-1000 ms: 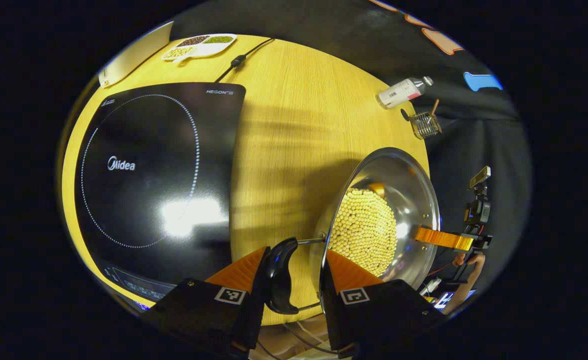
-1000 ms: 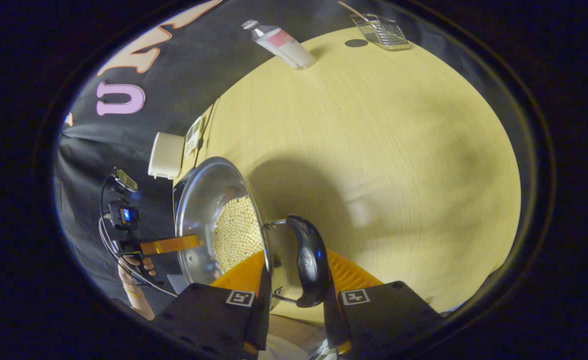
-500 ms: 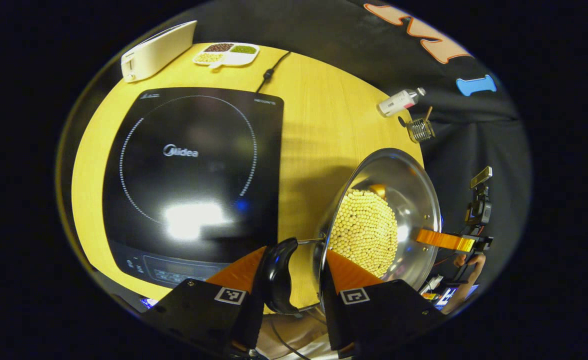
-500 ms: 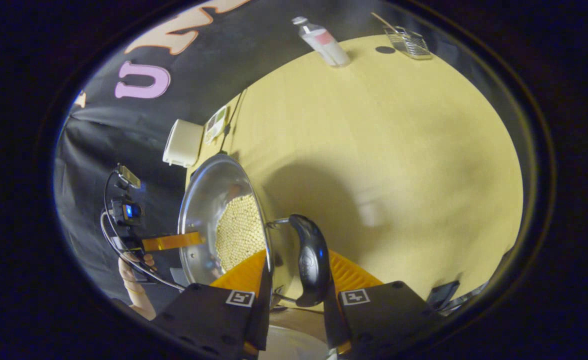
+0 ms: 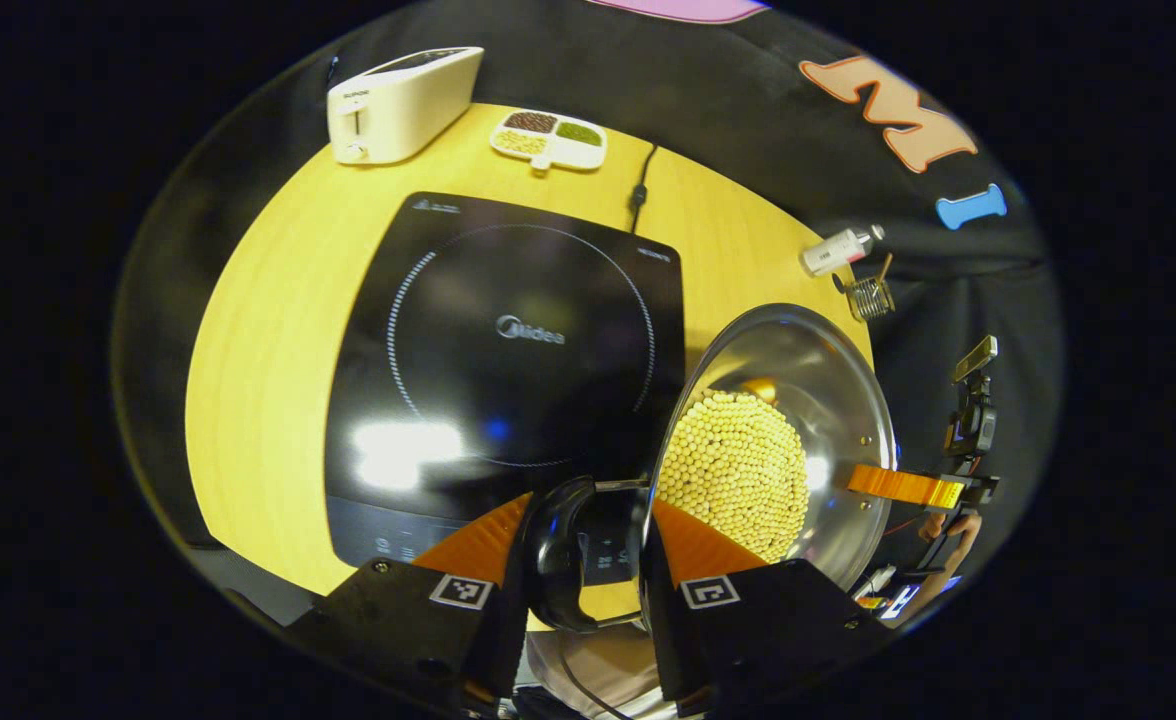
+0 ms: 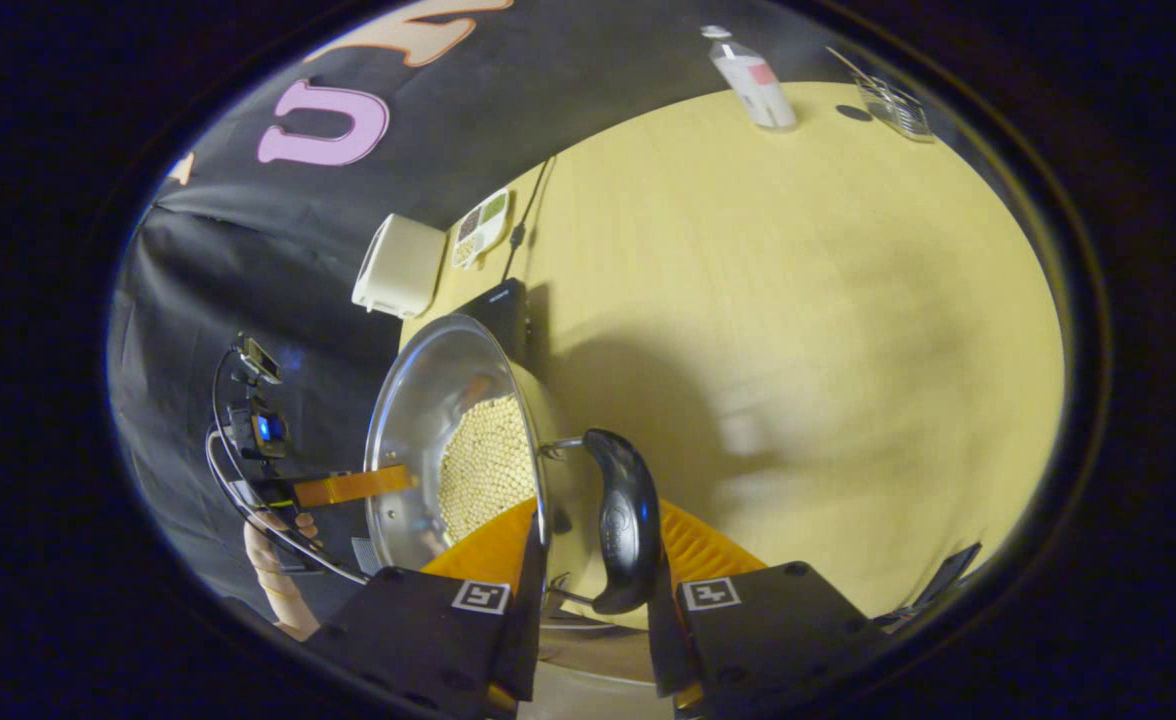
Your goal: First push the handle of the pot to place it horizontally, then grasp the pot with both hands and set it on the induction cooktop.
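Note:
The steel pot [image 5: 833,390], holding small pale beans [image 5: 738,470], hangs above the wooden table [image 5: 268,330]. My left gripper [image 5: 588,520] is shut on its rim and black side handle [image 5: 553,560], one finger outside the handle and one inside the wall. On the opposite side, my right gripper [image 6: 593,535] is shut the same way on the other black handle [image 6: 623,520] of the pot [image 6: 413,400]. The black induction cooktop [image 5: 508,340] lies just left of the pot in the left gripper view, and the pot's near edge overlaps the cooktop's right side. Each gripper also shows far off across the pot: the right gripper [image 5: 903,488], the left gripper [image 6: 348,487].
A white toaster [image 5: 403,90] and a divided dish of beans [image 5: 548,140] stand behind the cooktop, with its cable [image 5: 638,190] beside them. A lying bottle [image 5: 838,250] and a small wire basket [image 5: 870,297] sit at the table's far right. A hand [image 6: 273,560] holds the left gripper.
Both grippers have carried the pot sideways toward the cooktop, which has slid from the left toward the middle of the left gripper view. The toaster has come into view. The grips are unchanged.

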### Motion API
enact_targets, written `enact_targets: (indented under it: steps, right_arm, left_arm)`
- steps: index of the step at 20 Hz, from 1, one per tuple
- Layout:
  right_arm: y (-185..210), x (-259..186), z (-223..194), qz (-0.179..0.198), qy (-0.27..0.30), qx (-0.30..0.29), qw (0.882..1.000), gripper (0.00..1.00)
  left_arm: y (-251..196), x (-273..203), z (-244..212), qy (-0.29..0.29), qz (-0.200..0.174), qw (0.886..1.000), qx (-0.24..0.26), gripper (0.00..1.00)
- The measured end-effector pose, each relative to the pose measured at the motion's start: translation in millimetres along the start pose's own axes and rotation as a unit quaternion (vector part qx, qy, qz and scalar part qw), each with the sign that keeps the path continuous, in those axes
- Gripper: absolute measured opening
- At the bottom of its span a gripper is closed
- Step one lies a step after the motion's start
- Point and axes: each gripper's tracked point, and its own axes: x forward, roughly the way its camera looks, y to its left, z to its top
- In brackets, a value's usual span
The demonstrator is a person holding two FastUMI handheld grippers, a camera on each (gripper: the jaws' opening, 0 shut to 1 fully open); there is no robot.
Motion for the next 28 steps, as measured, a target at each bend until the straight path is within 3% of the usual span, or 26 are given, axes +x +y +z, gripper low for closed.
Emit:
enact_targets:
  steps: [7,8,14,17,18,22,23,28]
  right_arm:
    - [11,10,1,0.005,0.001,-0.016,1.000,0.48]
    - [13,13,1,0.006,0.000,-0.017,1.000,0.41]
    - [13,15,10,0.000,-0.007,-0.017,1.000,0.41]
    - [12,16,19,-0.005,-0.018,-0.015,1.000,0.41]
    - [11,17,21,-0.006,-0.020,-0.013,1.000,0.47]
    - [5,17,24,-0.008,-0.022,-0.010,1.000,0.47]
    - [4,17,22,-0.009,-0.022,-0.011,1.000,0.41]
    - [2,23,29,-0.016,-0.034,-0.012,0.999,0.41]
  left_arm:
    - [74,-15,36,-0.039,0.027,0.999,-0.010,0.54]
    - [84,-15,41,-0.043,0.030,0.999,-0.011,0.54]
    - [131,-16,72,-0.068,0.048,0.996,-0.010,0.54]
    - [143,-5,85,-0.078,0.051,0.996,-0.013,0.54]
    - [145,-4,89,-0.082,0.052,0.995,-0.012,0.54]
    - [150,1,92,-0.088,0.056,0.995,-0.008,0.54]
    - [150,3,92,-0.088,0.055,0.995,-0.011,0.55]
    - [152,2,92,-0.106,0.050,0.993,-0.024,0.55]
